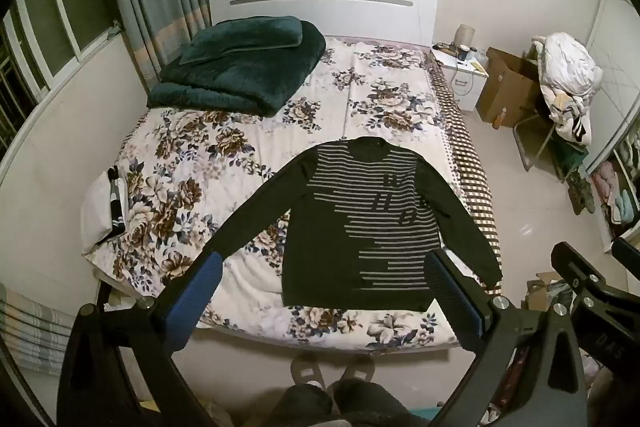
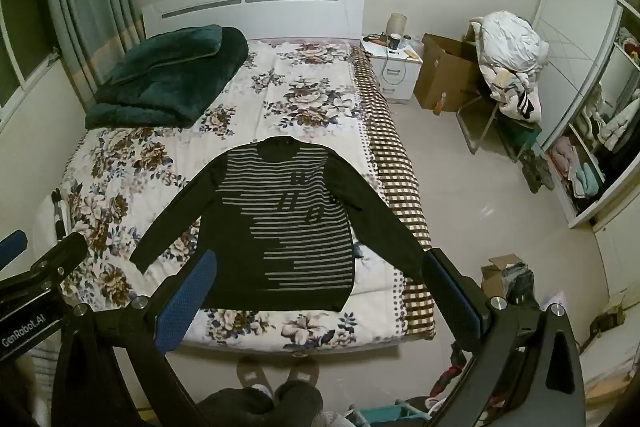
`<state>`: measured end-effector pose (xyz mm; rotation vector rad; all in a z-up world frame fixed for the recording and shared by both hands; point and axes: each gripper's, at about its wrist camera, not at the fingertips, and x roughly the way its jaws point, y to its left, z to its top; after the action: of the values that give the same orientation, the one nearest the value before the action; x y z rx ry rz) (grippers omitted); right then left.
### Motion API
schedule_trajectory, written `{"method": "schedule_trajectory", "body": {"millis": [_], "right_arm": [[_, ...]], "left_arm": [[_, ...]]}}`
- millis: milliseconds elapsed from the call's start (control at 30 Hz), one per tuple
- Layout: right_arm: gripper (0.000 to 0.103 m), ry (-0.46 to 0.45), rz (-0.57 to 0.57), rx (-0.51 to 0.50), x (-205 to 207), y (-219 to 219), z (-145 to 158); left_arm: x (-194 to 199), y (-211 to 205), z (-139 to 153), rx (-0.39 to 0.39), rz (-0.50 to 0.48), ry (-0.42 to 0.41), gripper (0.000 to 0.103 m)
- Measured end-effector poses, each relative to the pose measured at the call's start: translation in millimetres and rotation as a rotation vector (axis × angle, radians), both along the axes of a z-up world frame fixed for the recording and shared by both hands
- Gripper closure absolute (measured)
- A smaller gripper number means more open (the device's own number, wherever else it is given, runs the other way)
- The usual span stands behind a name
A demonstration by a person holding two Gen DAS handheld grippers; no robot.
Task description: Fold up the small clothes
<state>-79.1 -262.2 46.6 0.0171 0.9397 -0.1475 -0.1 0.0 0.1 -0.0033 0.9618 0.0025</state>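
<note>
While nothing is folded yet:
done: sweater (image 1: pixel 360 223) laid flat near bed (image 1: pixel 208 311) foot edge, sleeves spread
left: all folds
left gripper (image 1: pixel 324 291): wide, empty
right gripper (image 2: pixel 320 287): wide, empty

Left cuff of the dark striped long-sleeved sweater (image 1: pixel 352 223) sits hidden behind a blue-padded gripper finger (image 1: pixel 200 287); chest lettering stays illegible.

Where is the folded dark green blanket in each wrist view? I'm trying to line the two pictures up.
Left wrist view: dark green blanket upper left of centre, at the head of the bed.
Right wrist view: same blanket further left, upper left.
Shared landmark: the white headboard right behind it.
</note>
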Motion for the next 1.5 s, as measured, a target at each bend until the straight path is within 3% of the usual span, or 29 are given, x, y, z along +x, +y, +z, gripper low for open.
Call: {"method": "schedule_trajectory", "body": {"millis": [1500], "right_arm": [[0.000, -0.015, 0.001, 0.001, -1.0, 1.8, 9.5]], "left_arm": [[-0.3, 0.0, -0.4, -0.010, -0.005, -0.005, 0.000]]}}
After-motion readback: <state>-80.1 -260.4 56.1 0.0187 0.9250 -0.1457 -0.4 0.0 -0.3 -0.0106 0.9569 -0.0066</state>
